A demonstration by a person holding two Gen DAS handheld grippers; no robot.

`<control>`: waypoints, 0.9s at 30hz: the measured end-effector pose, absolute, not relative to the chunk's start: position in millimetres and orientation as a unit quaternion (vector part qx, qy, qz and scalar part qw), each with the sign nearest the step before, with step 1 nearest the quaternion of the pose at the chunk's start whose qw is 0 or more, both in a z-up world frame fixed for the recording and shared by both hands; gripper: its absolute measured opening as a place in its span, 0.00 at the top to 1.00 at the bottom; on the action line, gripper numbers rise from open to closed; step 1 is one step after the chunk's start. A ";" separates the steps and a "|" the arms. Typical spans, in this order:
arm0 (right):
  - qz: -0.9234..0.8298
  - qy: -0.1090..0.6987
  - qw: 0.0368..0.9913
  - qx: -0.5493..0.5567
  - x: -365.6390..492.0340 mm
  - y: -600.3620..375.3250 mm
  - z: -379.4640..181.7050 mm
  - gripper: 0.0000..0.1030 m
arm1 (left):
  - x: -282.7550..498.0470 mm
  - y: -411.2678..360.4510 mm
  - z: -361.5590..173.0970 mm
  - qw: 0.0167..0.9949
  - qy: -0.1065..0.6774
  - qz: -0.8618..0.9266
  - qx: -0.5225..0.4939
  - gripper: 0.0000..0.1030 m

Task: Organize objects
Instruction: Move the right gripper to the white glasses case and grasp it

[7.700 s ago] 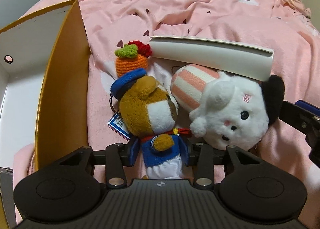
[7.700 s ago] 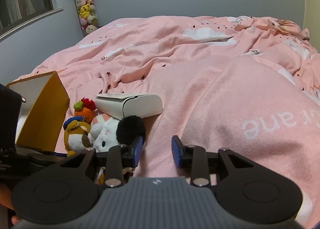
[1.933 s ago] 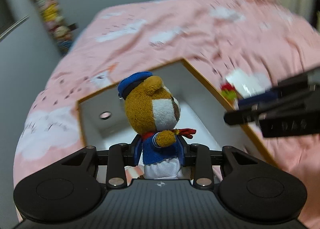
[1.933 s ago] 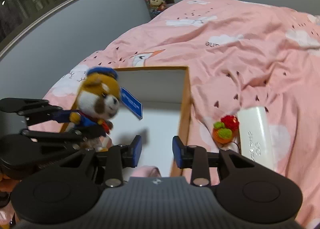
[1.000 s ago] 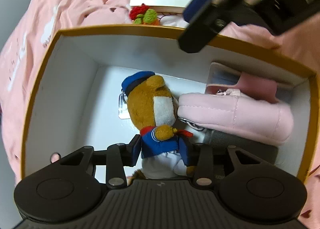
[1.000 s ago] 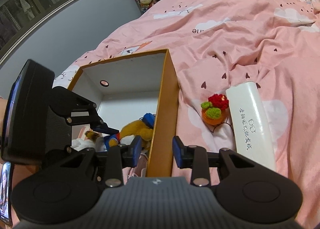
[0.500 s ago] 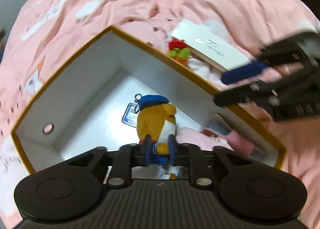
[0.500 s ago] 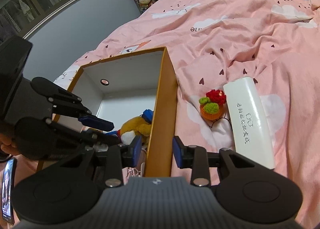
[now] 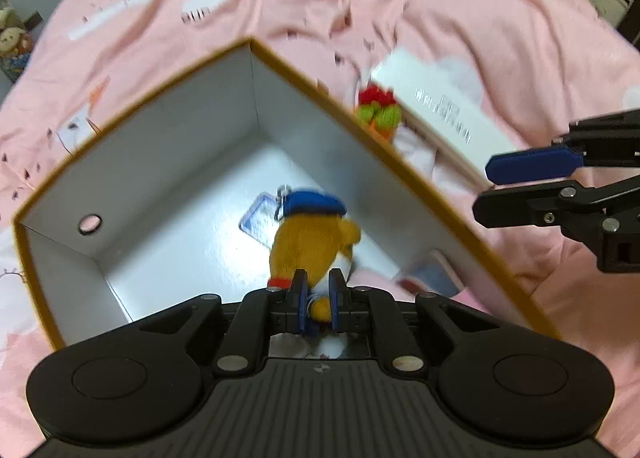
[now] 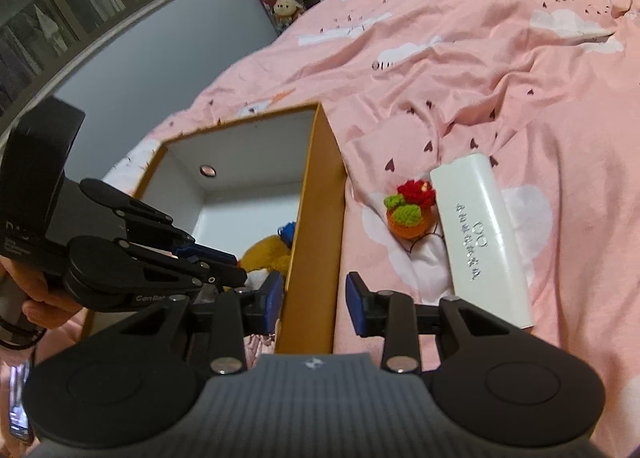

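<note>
Left gripper [image 9: 318, 310]: above the open box, pointing steeply down; jaws drawn together to the narrowest, nothing pinched between them so far as the left wrist view shows. Plush bear directly beyond the tips, lying on the box floor, not lifted.

Right gripper [image 10: 314, 300]: jaws parted to a moderate gap, nothing held; near box wall standing between the two fingers in the right wrist view, contact with either pad not discernible.

Box [image 9: 168, 145]: orange outside, white inside, finger hole in one wall; resting on the bed.

Plush bear [image 9: 310, 242]: brown, blue cap, tag at the head end; inside the box, beside a pink pouch [image 9: 368, 278] only partly visible at the near corner.

Crochet carrot [image 10: 410, 211]: orange body, green and red top; on the bedding outside the box, just beyond the right-hand wall, touching or nearly touching the white case.

White case [image 10: 482, 238]: oblong, printed lettering; long axis running away from the right gripper, roughly parallel to the box wall.

Pink bedding [image 10: 500, 77]: cloud and heart print, rumpled.

Governing relation, judged: both loose items ahead and to the right of the right gripper, box wall between them and the left gripper; right hand the nearer. Carrot closer of the two. Case best taken across its short axis.
</note>
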State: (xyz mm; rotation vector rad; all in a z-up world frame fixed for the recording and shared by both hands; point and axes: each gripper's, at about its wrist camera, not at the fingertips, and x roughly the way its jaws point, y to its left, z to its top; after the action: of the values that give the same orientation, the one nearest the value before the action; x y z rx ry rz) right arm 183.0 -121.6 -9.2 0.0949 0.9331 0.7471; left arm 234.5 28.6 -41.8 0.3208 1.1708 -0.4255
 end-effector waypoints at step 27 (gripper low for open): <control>0.305 0.416 0.855 -0.058 254.7 -167.1 -61.1 0.31 | 253.8 -101.1 -37.6 0.817 0.443 -0.235 0.285 0.56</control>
State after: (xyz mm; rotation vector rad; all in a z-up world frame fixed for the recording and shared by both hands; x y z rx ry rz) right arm 254.7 -167.1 -61.1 -0.1220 0.8745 0.6419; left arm 253.8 -101.1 -37.6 0.6072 0.9435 -0.5007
